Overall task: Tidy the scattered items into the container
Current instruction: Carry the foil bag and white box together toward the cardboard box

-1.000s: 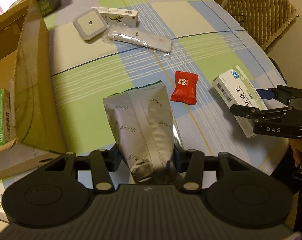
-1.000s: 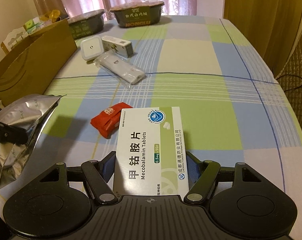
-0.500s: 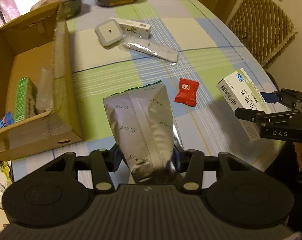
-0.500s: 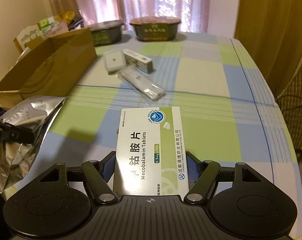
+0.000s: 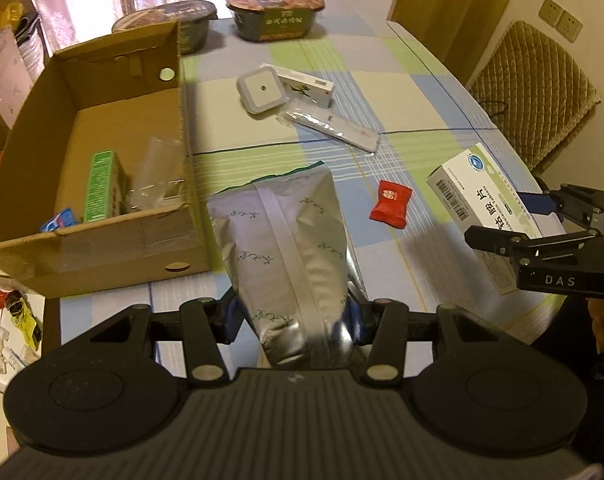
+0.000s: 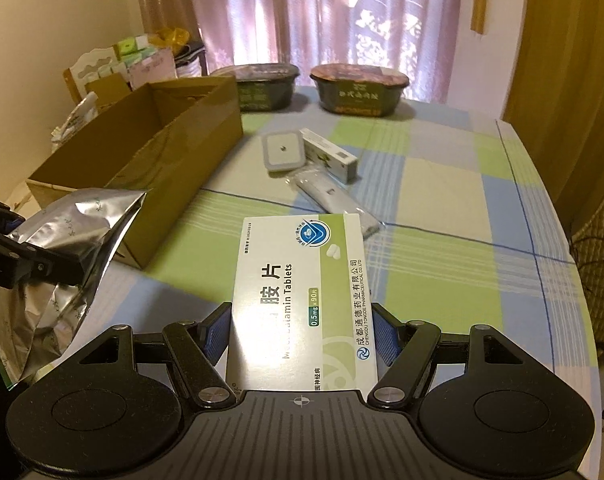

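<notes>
1. Left gripper (image 5: 291, 314): blue-padded fingers clamped on the bottom end of a silver foil pouch with green sprig print (image 5: 281, 240); pouch lifted above the checked green-blue-white tablecloth (image 5: 414, 92), top edge toward 12 o'clock.
2. Right gripper (image 6: 299, 336): fingers clenched on both long sides of a white-and-green cardboard tablet box (image 6: 302, 296), printed face up, held off the cloth.
3. Open brown cardboard box (image 5: 113, 240) at 10 o'clock in left wrist view, just beside the pouch. Inside: green carton (image 5: 99, 184), clear plastic piece (image 5: 157, 176), small blue packet (image 5: 57, 220).
4. Red sweet wrapper (image 5: 390, 204) flat on the cloth at 1 o'clock, between pouch and tablet box, touching neither.
5. Further out at 12 o'clock, clustered: grey-rimmed white square device (image 5: 259, 92), slim white-green carton (image 5: 306, 86) touching it, white stick in clear sleeve (image 5: 334, 126) just beside both.
6. Two dark lidded instant-food bowls (image 6: 358, 88) at far table edge, before pink curtains (image 6: 334, 12).
7. Quilted chair back (image 5: 530, 92) at 2 o'clock, off the table.
</notes>
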The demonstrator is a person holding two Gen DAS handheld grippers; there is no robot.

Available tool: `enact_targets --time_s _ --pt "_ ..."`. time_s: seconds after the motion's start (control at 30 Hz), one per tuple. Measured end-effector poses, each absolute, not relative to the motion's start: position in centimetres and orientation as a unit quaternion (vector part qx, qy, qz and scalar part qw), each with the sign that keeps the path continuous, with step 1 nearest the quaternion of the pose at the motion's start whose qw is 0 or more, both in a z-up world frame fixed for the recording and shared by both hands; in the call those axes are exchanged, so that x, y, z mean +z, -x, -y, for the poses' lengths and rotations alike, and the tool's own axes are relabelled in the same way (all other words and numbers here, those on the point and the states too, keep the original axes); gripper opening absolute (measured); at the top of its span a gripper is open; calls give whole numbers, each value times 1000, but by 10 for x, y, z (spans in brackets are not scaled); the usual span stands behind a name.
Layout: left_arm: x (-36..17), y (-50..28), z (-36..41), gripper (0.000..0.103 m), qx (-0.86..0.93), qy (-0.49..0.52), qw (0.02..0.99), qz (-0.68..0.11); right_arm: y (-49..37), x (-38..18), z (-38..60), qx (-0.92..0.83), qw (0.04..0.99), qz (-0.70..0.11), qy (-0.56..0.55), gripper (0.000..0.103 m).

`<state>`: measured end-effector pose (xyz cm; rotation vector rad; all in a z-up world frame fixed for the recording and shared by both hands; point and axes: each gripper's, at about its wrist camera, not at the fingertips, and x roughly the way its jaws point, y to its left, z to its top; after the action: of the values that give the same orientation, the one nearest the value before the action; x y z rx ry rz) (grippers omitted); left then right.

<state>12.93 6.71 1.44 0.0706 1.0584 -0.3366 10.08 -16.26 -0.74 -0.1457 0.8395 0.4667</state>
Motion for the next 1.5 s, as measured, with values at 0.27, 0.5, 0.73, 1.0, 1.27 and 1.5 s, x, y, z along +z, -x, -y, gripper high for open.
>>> enact_targets --time_s 0.27,0.5,0.73,1.0,1.27,1.5 --pt "21 -121 -78 44 -149 -26 855 -496 -97 -3 157 232 884 -399 74 73" --pt "22 -116 -82 44 -145 -24 856 -495 -96 -2 158 232 884 -399 75 73" --pt "27 -114 -91 44 -138 -22 861 -490 -98 1 156 240 882 -398 75 73" --pt "44 -121 -106 44 -126 -23 872 -473 -107 16 125 271 881 -378 85 73" --pt "62 -138 -128 44 -110 -28 883 -456 -128 34 82 311 874 -365 78 73" --pt "66 -154 -147 44 -95 -27 888 -450 -149 43 46 336 869 -354 84 73"
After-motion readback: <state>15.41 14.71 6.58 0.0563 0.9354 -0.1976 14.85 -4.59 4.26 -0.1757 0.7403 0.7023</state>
